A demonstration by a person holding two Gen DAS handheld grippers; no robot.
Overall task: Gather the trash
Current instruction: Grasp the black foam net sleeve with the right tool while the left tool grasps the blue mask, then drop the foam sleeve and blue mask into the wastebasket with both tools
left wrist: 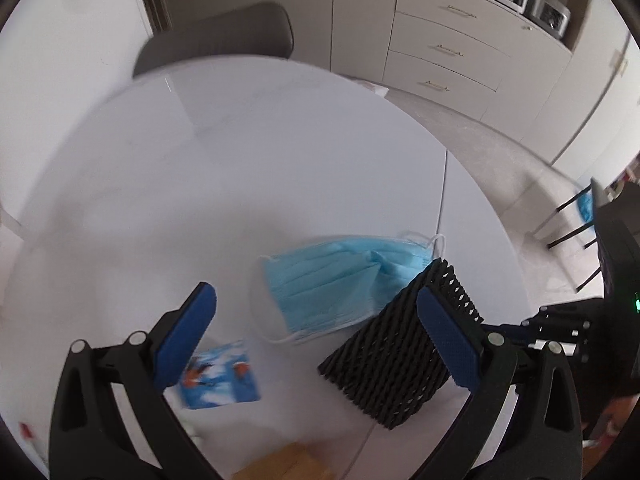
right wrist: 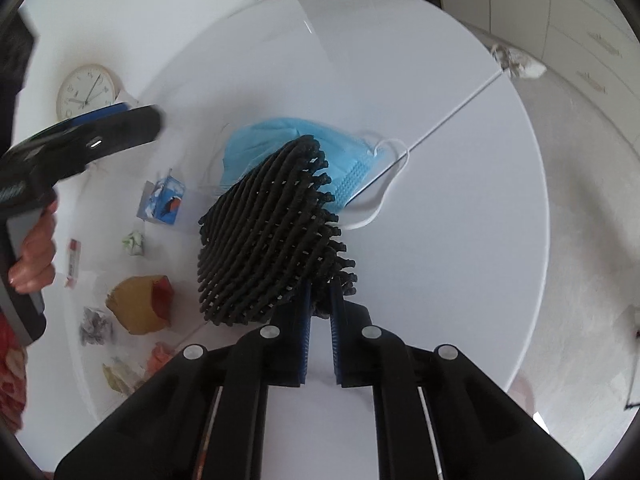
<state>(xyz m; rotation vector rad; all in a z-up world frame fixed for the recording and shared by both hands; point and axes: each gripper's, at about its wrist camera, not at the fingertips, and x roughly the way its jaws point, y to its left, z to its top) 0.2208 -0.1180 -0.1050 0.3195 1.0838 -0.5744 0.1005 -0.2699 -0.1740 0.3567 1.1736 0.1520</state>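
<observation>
A black foam mesh sleeve [right wrist: 272, 236] is pinched at its near edge by my right gripper [right wrist: 320, 300], which is shut on it and holds it over the white round table [right wrist: 460, 208]. It also shows in the left wrist view [left wrist: 396, 356]. A blue face mask [left wrist: 332, 284] lies on the table behind it, also in the right wrist view [right wrist: 280, 136]. My left gripper [left wrist: 320, 328] is open and empty above the table, its right finger beside the mesh sleeve. A blue printed wrapper [left wrist: 220, 376] lies under its left finger.
In the right wrist view a blue wrapper [right wrist: 164, 200], a green paper ball [right wrist: 133, 242], a red-white stick [right wrist: 73, 262], a yellow-brown bag [right wrist: 140, 304], crumpled foil [right wrist: 95, 326] and other scraps lie at the table's left. A grey chair [left wrist: 220, 40] stands behind the table.
</observation>
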